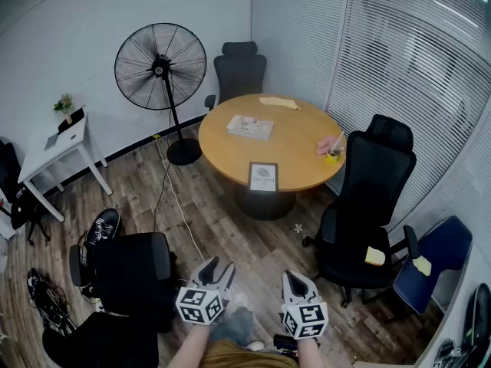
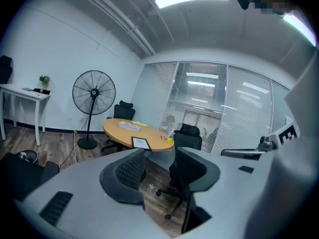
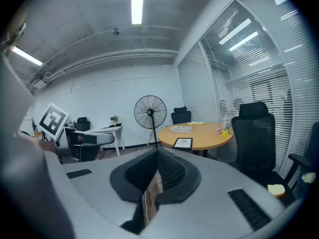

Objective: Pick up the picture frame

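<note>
The picture frame has a black border and a white print, and sits at the near edge of the round wooden table. It also shows in the left gripper view, picture frame, and in the right gripper view, picture frame. Both grippers are held low and far back from the table, pointing toward it. My left gripper stands open with nothing between its jaws. My right gripper has its tips together and holds nothing.
A flat box, a yellow cloth and a small pink and yellow cup lie on the table. Black office chairs stand around it. A standing fan with a floor cable and a white side table are at the left.
</note>
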Demonstrator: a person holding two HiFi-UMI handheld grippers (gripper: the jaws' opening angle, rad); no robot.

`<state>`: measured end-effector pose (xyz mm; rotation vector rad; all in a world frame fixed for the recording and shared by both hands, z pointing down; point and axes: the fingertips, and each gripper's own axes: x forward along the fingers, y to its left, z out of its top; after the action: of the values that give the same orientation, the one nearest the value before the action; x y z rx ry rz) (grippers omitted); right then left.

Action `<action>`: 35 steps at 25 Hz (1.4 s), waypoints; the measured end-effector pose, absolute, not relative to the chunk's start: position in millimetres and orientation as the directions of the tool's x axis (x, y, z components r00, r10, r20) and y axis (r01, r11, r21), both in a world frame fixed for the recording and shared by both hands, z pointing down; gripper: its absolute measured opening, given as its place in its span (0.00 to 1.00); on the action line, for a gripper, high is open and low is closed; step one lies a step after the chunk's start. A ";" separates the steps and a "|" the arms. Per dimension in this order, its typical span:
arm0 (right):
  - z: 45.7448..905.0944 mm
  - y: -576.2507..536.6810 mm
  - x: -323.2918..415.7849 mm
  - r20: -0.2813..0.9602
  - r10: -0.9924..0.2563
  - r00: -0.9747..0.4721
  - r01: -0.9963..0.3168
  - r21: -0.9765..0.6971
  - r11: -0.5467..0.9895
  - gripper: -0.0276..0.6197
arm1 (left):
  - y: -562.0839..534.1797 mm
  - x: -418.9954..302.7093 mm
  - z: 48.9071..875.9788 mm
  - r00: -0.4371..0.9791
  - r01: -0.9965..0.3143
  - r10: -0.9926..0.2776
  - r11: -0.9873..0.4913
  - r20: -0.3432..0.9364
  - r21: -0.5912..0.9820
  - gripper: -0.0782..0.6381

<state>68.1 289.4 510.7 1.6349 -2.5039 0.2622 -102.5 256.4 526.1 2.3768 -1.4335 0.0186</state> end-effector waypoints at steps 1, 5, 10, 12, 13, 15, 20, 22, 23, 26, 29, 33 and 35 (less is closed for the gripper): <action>506.7 297.1 63.8 0.205 -0.893 -0.402 -0.916 -0.067 0.397 0.06 | 261.8 -104.8 520.0 0.487 -0.856 -0.852 -0.423 0.191 0.298 0.42; 493.8 325.5 62.0 0.185 -0.899 -0.397 -0.918 -0.056 0.394 0.06 | 282.9 -106.1 499.6 0.492 -0.852 -0.855 -0.434 0.165 0.292 0.42; 487.0 342.0 77.2 0.179 -0.912 -0.369 -0.929 -0.049 0.366 0.06 | 293.4 -99.3 493.2 0.495 -0.848 -0.855 -0.437 0.155 0.301 0.41; 490.3 344.8 79.7 0.189 -0.911 -0.365 -0.930 -0.040 0.365 0.06 | 294.4 -96.7 493.1 0.499 -0.845 -0.852 -0.438 0.158 0.307 0.41; 491.5 345.0 80.8 0.195 -0.910 -0.365 -0.930 -0.036 0.365 0.06 | 294.0 -95.1 493.3 0.501 -0.844 -0.851 -0.438 0.161 0.310 0.41; 492.6 342.4 83.5 0.201 -0.910 -0.363 -0.931 -0.041 0.363 0.06 | 290.2 -91.3 494.2 0.503 -0.845 -0.847 -0.442 0.168 0.301 0.40; 498.0 322.3 95.8 0.212 -0.911 -0.354 -0.934 -0.042 0.354 0.06 | 268.1 -84.1 500.8 0.497 -0.853 -0.849 -0.439 0.181 0.284 0.39; 502.4 308.0 103.4 0.217 -0.911 -0.350 -0.936 -0.045 0.349 0.06 | 254.1 -79.7 505.8 0.495 -0.852 -0.849 -0.432 0.186 0.297 0.39; 505.6 299.6 106.8 0.221 -0.911 -0.349 -0.937 -0.046 0.347 0.06 | 245.9 -77.1 509.1 0.496 -0.850 -0.847 -0.429 0.189 0.307 0.39; 517.0 267.9 113.3 0.236 -0.906 -0.352 -0.935 -0.040 0.353 0.06 | 215.6 -72.5 519.3 0.498 -0.846 -0.844 -0.422 0.200 0.326 0.40; 523.2 225.5 117.9 0.245 -0.903 -0.353 -0.934 -0.041 0.354 0.06 | 175.3 -76.2 526.6 0.479 -0.854 -0.855 -0.400 0.201 0.332 0.40; 521.4 156.8 115.4 0.262 -0.899 -0.351 -0.934 -0.034 0.355 0.06 | 106.6 -87.9 529.6 0.451 -0.863 -0.869 -0.366 0.203 0.347 0.39; 522.0 120.6 109.0 0.276 -0.891 -0.361 -0.929 -0.028 0.368 0.06 | 70.9 -93.5 533.1 0.447 -0.862 -0.868 -0.354 0.215 0.362 0.39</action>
<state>109.0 120.6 522.0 1.6332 -2.4132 0.2639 -93.5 70.9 533.1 2.2813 -1.4575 -0.0200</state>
